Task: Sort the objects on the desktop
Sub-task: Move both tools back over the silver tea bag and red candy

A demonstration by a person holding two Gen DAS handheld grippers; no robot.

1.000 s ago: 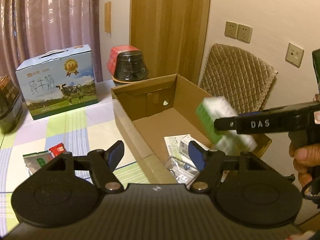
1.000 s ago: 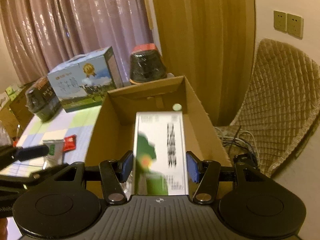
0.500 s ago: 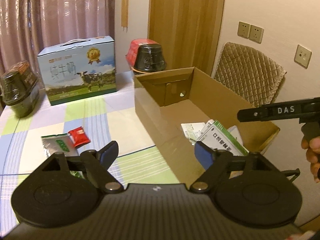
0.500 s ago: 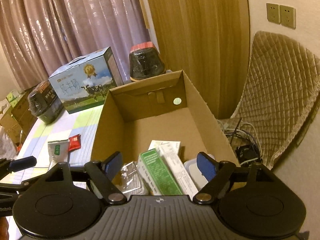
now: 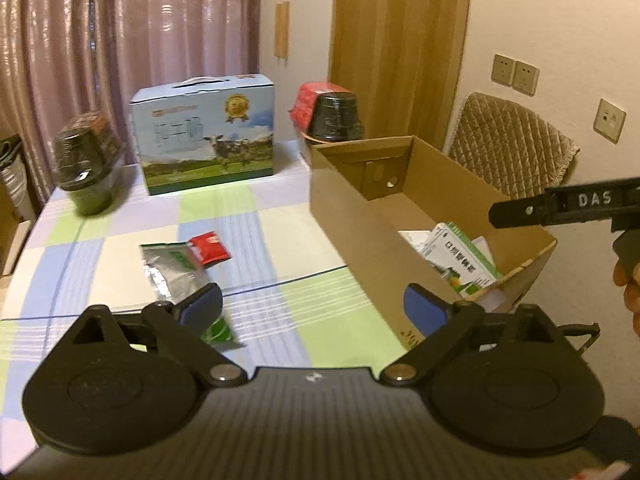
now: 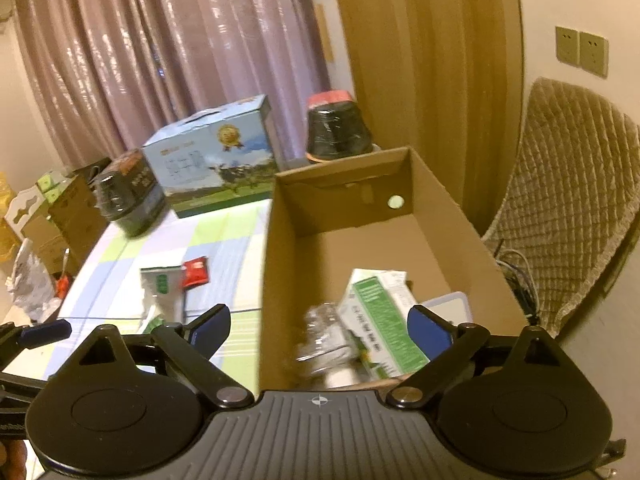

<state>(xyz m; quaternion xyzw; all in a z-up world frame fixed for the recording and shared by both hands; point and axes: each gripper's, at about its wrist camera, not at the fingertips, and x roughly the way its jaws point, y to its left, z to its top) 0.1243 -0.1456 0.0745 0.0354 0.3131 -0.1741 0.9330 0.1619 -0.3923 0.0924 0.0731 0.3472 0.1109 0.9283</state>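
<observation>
Silver pouch (image 5: pixel 176 266) and red packet (image 5: pixel 210 248) flat on table (image 5: pixel 280 232), touching, left of box (image 5: pixel 352 216); pouch's long axis running away from camera. Left fingers (image 5: pixel 200 306) opening, nothing between, just short of pouch. Right fingers (image 6: pixel 430 330) opening, empty, over box; left nearer.

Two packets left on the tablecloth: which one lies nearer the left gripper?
The silver-and-green packet; its lower end runs under the left gripper, while the small red packet lies beyond it.

The green box (image 6: pixel 382 326), earlier between the right hand-held gripper's (image 6: pixel 320 330) jaws, now lies in the carton (image 6: pixel 276 264); both hand-held grippers' jaws are opening, empty.
</observation>
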